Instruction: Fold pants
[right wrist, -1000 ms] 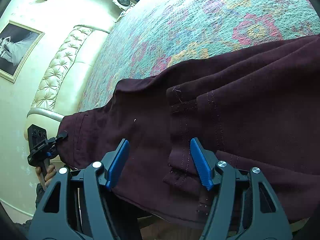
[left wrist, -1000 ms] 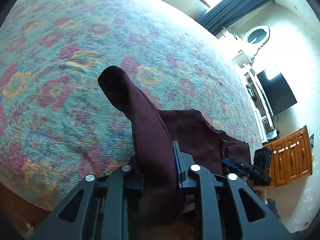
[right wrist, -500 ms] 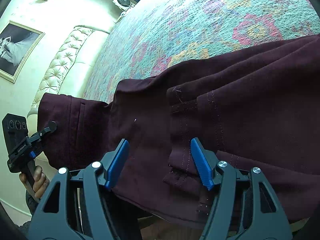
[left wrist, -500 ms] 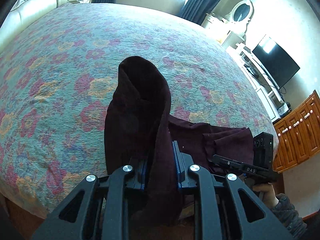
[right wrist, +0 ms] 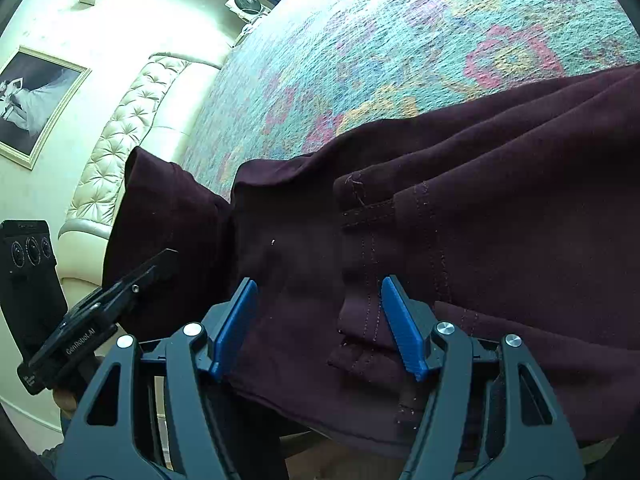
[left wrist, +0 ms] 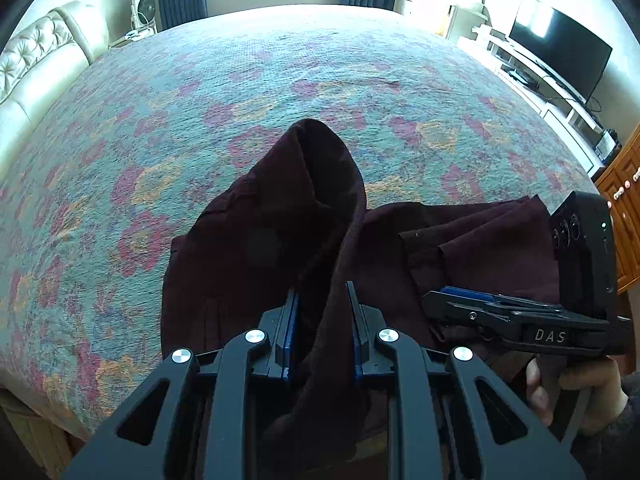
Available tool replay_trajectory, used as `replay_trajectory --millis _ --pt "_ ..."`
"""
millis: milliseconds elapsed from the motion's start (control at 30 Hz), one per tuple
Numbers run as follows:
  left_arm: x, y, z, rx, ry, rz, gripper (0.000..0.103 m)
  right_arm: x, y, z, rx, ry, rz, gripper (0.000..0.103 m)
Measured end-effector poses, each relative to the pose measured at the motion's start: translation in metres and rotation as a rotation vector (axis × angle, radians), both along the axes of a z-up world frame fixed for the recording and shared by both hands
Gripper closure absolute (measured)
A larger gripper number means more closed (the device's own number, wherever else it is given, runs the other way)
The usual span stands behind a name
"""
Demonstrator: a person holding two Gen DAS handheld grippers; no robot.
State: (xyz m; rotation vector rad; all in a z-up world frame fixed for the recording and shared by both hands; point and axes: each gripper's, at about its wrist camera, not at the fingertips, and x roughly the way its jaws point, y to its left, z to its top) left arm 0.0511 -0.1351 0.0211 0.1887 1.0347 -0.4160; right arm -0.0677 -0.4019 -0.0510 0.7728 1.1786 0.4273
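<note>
Dark maroon pants (left wrist: 280, 248) lie on the near edge of a floral bedspread. My left gripper (left wrist: 322, 308) is shut on a fold of the pants and holds it raised, the cloth hanging over and between its jaws. It also shows at the left of the right wrist view (right wrist: 160, 264), with cloth bunched above it. My right gripper (right wrist: 320, 300) is open, its blue pads either side of a stitched hem of the pants (right wrist: 440, 240) that lie flat beneath it. It shows from the side in the left wrist view (left wrist: 452, 296).
The bedspread (left wrist: 280, 80) stretches far ahead. A tufted cream headboard (left wrist: 36, 56) is at the left, a TV (left wrist: 560, 56) and shelves at the right, wooden drawers (left wrist: 624, 208) beside the bed's near corner. The bed edge runs just below both grippers.
My left gripper has lifted and swung its held fold of the pants toward the right gripper, so the two now sit closer. The right gripper has stayed open and still.
</note>
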Motion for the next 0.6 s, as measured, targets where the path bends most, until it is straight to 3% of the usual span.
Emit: replay_trajectory --millis 600 --pt "-0.012 -0.049 -0.036 0.183 -0.073 -0.025 0.084 0.002 -0.017 -0.006 0.080 0.020 -0.035 0.038"
